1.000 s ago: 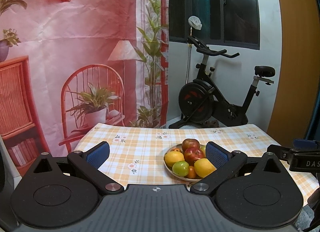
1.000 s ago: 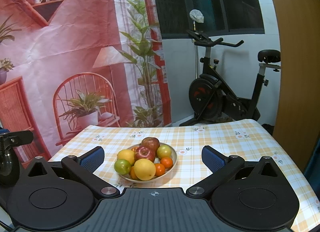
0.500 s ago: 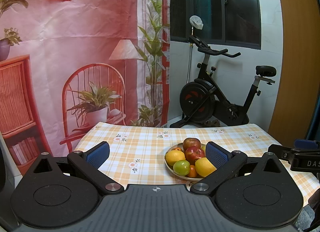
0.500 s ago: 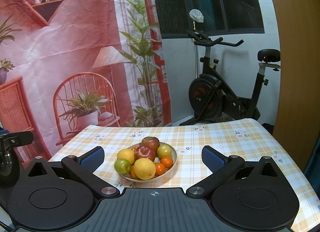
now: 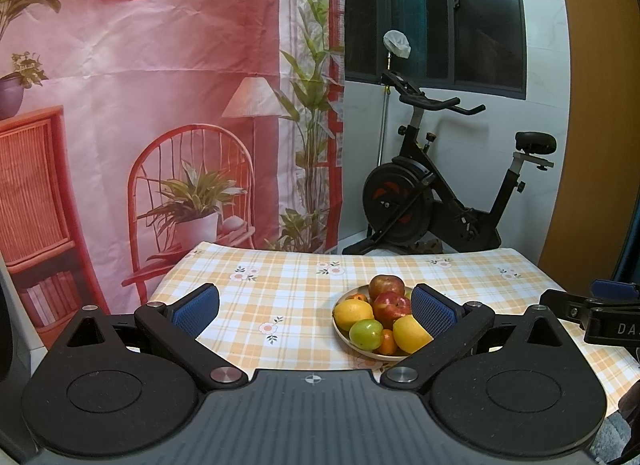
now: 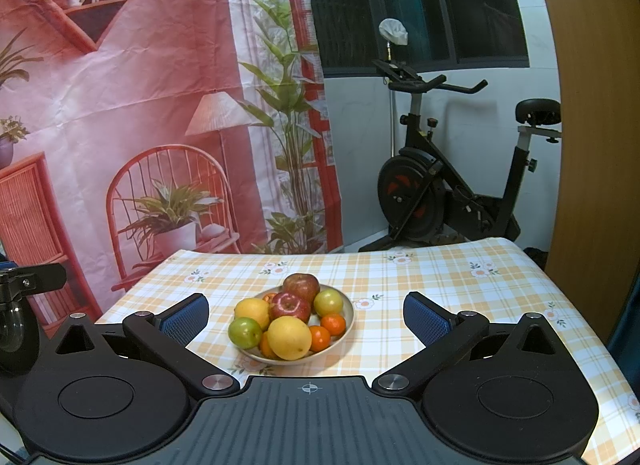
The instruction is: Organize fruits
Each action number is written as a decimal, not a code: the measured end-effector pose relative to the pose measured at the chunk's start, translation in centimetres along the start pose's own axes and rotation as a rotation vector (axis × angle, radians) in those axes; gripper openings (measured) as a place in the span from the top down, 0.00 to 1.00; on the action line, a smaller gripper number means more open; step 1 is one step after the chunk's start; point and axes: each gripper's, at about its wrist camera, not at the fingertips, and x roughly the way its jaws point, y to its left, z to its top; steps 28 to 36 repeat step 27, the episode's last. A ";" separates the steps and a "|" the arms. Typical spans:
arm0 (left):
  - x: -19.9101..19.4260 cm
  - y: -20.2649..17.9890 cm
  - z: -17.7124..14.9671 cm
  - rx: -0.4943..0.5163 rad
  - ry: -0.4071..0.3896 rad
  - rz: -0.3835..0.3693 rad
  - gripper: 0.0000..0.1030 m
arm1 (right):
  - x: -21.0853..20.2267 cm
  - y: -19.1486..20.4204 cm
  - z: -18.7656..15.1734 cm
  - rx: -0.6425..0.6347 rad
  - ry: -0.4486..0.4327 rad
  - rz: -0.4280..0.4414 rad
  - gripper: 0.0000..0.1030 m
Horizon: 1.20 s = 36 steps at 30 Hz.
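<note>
Both tools wide open — holding nothing.

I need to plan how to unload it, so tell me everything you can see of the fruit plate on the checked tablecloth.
The shallow round beige plate looks ceramic and sits flat on the orange-and-white checked tablecloth. It is heaped with two red apples, two green ones, two large yellow citrus fruits and several small oranges, which hide its floor. Only the rim shows. Neither the left gripper nor the right gripper touches it; both stand open.

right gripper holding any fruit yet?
No. In the right wrist view the right gripper is wide open and empty, and every fruit lies piled in the bowl on the checked tablecloth.
</note>
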 end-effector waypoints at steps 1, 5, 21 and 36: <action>0.0 0.0 0.0 0.000 0.000 0.000 0.00 | 0.0 0.0 0.0 0.000 0.000 0.001 0.00; 0.0 0.0 0.0 0.000 0.000 -0.001 0.00 | 0.0 0.0 0.0 0.000 0.001 0.000 0.00; -0.2 0.0 0.0 -0.003 0.001 -0.003 0.00 | 0.0 0.0 0.0 -0.001 0.001 0.000 0.00; -0.2 0.0 0.0 -0.007 0.004 0.002 0.00 | 0.0 0.0 0.0 0.000 0.001 0.000 0.00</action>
